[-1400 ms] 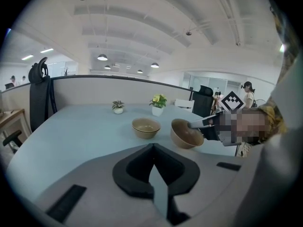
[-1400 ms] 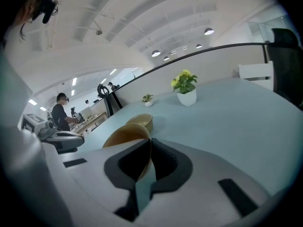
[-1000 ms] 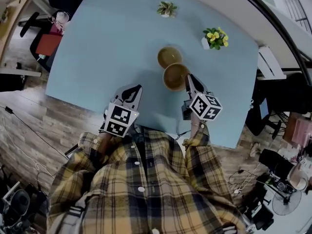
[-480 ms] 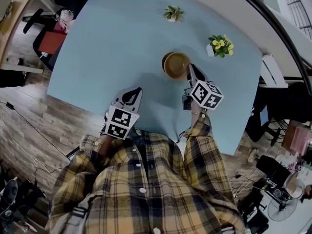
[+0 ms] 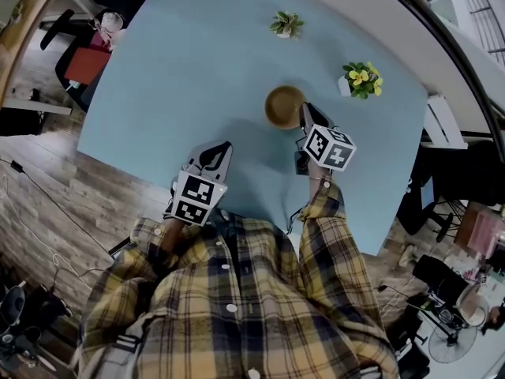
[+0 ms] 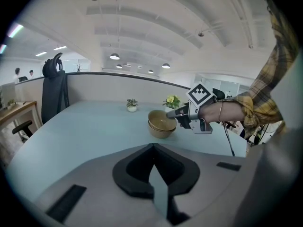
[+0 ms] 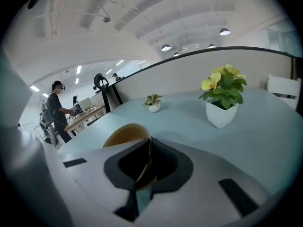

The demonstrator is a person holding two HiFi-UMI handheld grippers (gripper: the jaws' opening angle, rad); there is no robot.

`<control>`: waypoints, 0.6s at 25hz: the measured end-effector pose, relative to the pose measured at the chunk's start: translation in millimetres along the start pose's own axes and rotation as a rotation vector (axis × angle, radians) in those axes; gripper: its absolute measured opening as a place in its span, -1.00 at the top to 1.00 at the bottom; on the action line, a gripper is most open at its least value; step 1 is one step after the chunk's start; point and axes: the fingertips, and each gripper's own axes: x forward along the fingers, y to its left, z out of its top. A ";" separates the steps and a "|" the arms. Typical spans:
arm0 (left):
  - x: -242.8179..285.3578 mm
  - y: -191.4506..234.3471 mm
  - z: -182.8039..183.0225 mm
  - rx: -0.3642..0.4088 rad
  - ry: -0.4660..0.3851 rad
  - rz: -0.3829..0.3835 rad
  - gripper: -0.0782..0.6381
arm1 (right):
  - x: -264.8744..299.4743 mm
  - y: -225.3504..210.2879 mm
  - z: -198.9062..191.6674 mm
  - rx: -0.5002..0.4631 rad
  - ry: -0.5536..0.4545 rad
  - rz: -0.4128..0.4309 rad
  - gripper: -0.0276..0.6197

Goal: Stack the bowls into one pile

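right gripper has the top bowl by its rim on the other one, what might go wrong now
The right gripper pinches the top bowl by one edge only; if it sits tilted in the lower bowl, letting go may leave it rocking or off-centre. Pulling back before the jaws open could drag both bowls. The yellow-flowered pot stands close by.

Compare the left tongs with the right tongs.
The right tongs pinch the rim of the top bowl; the left tongs are shut on nothing. The right tongs reach out over the table; the left tongs hang back at its near edge. Both carry a marker cube.
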 end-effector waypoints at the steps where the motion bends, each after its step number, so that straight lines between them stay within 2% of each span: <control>1: 0.6 -0.1 -0.5 0.000 0.001 -0.001 0.81 | 0.6 -0.4 -0.4 -0.010 -0.001 -0.003 0.86; 10: -0.2 -3.0 -0.7 0.006 0.002 -0.005 0.81 | -0.3 4.7 1.7 -0.119 -0.026 -0.006 0.84; 15: 0.0 -3.0 -0.7 0.006 -0.002 0.003 0.81 | -1.2 4.8 -2.2 -0.167 -0.025 -0.019 0.57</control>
